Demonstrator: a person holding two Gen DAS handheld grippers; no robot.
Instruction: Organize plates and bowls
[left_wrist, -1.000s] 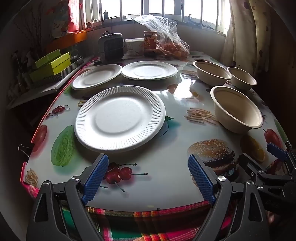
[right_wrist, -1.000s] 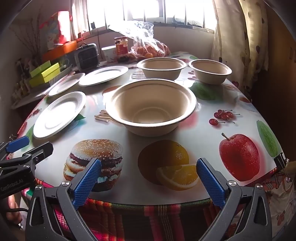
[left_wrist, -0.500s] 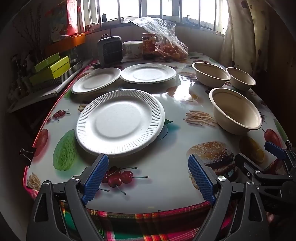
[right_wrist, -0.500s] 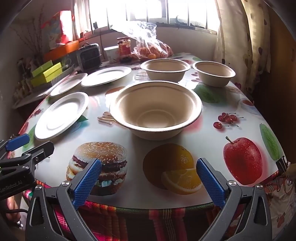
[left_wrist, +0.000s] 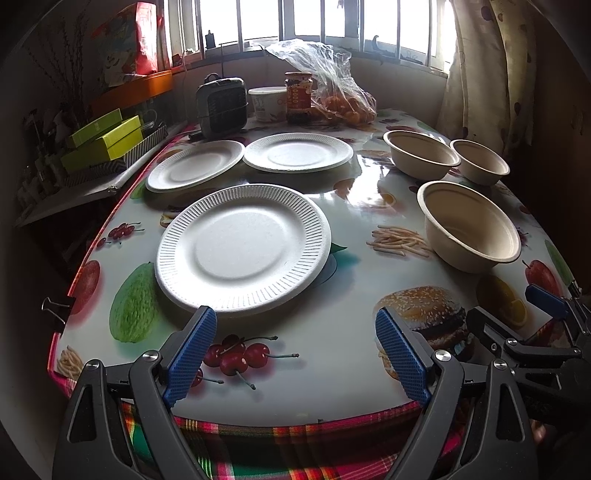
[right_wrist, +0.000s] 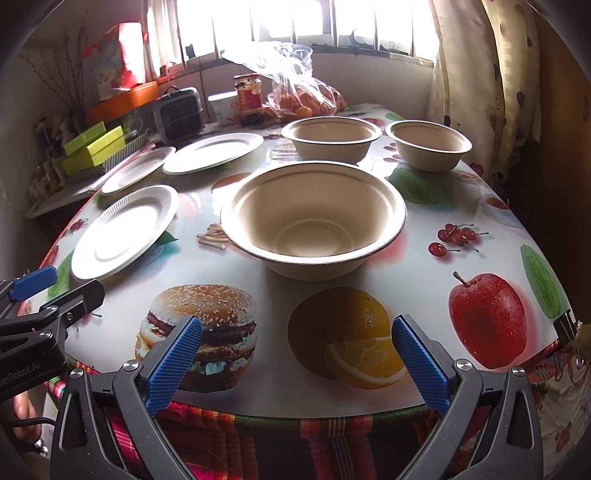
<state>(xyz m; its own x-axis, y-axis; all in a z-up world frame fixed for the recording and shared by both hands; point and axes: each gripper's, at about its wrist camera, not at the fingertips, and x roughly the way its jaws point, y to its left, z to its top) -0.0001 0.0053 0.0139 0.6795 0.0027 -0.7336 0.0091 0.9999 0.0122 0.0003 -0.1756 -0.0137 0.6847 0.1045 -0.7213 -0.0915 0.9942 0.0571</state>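
Three white paper plates lie on the table: a ribbed one (left_wrist: 242, 249) nearest me and two more (left_wrist: 194, 164) (left_wrist: 297, 152) behind it. To the right stand three beige bowls: a large one (left_wrist: 469, 225) (right_wrist: 314, 221), a middle one (left_wrist: 421, 152) (right_wrist: 330, 136) and a small one (left_wrist: 479, 160) (right_wrist: 428, 144). My left gripper (left_wrist: 295, 354) hangs open at the table's near edge, its left pad just short of the ribbed plate's rim. Over the front edge my right gripper (right_wrist: 295, 360) is open, in line with the large bowl.
The table (left_wrist: 332, 369) has a glossy food-print cover over plaid cloth. At the back stand a small heater (left_wrist: 221, 107), a tub (left_wrist: 266, 103), a jar (left_wrist: 298, 96) and a bag of oranges (left_wrist: 341, 99). Green boxes (left_wrist: 103, 142) sit on a side shelf. A curtain (left_wrist: 487, 66) hangs at the right.
Both grippers have eased slightly forward and up towards the table; the ribbed plate and large bowl sit a little closer in view. Nothing on the table has moved.
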